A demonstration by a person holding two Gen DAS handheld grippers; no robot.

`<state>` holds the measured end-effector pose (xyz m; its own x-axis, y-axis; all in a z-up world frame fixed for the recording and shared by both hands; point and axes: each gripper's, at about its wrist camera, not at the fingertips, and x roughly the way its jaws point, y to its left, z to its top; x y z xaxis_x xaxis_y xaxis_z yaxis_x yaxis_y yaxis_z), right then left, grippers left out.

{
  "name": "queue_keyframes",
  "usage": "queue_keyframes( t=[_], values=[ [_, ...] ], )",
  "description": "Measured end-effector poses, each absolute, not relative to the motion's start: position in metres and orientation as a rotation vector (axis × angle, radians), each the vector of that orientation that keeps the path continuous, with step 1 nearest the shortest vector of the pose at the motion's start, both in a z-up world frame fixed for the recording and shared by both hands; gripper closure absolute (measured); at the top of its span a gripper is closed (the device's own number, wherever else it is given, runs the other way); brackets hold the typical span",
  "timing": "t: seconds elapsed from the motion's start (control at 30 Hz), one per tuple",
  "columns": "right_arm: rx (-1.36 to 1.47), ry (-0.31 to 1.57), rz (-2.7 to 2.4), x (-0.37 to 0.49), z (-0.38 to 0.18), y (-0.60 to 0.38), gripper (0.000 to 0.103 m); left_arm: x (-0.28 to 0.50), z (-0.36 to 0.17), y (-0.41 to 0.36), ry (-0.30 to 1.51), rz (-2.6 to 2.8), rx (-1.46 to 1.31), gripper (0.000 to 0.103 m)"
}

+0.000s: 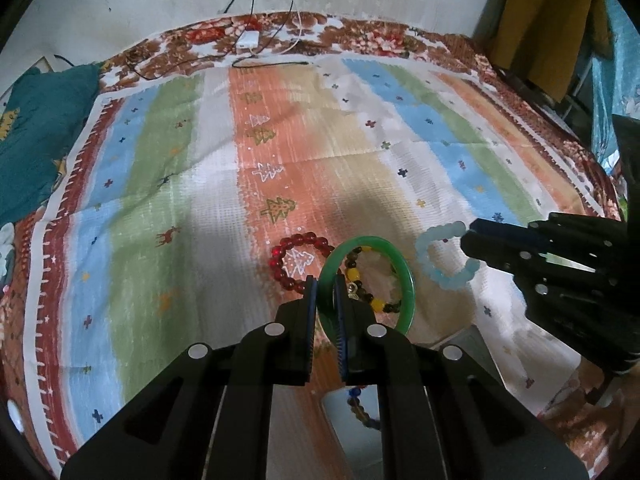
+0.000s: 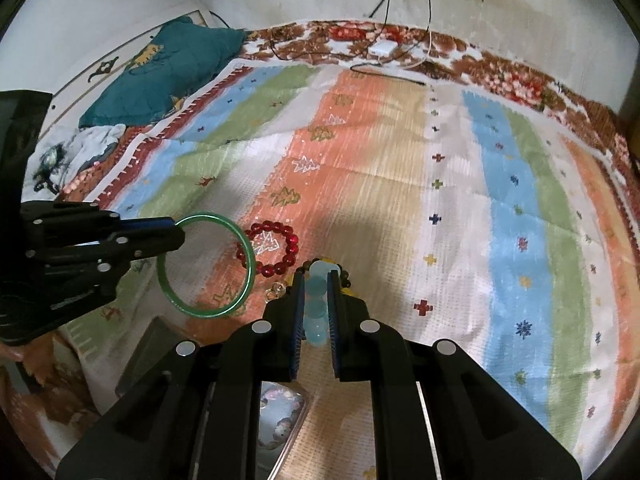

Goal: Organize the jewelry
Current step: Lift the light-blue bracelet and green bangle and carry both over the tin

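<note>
Woven, matt striped cloth [image 1: 160, 240] – glossy, smooth green bangle [image 1: 406, 276], shiny translucent red beads [image 1: 298, 238], frosted pale-blue beads [image 1: 430, 268] – matt black plastic grippers.

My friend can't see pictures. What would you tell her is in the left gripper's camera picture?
The left gripper pinches a green bangle above a striped cloth. At right, the right gripper holds a pale blue bead bracelet. A red bead bracelet lies on the cloth.

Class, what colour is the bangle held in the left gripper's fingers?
Green. The bangle shows best in the right wrist view, as a full ring.
</note>
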<state>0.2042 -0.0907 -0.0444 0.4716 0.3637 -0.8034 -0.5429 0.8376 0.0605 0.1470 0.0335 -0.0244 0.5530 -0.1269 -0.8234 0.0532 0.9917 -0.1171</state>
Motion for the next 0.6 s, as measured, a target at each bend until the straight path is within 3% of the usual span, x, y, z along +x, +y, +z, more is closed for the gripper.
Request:
queue_keyframes(
  t=[0.6],
  values=[
    [-0.252,0.848,0.597,0.157,-0.029,-0.089,0.091,0.102,-0.012,0.027,0.917,-0.138,-0.094,0.095]
  ],
)
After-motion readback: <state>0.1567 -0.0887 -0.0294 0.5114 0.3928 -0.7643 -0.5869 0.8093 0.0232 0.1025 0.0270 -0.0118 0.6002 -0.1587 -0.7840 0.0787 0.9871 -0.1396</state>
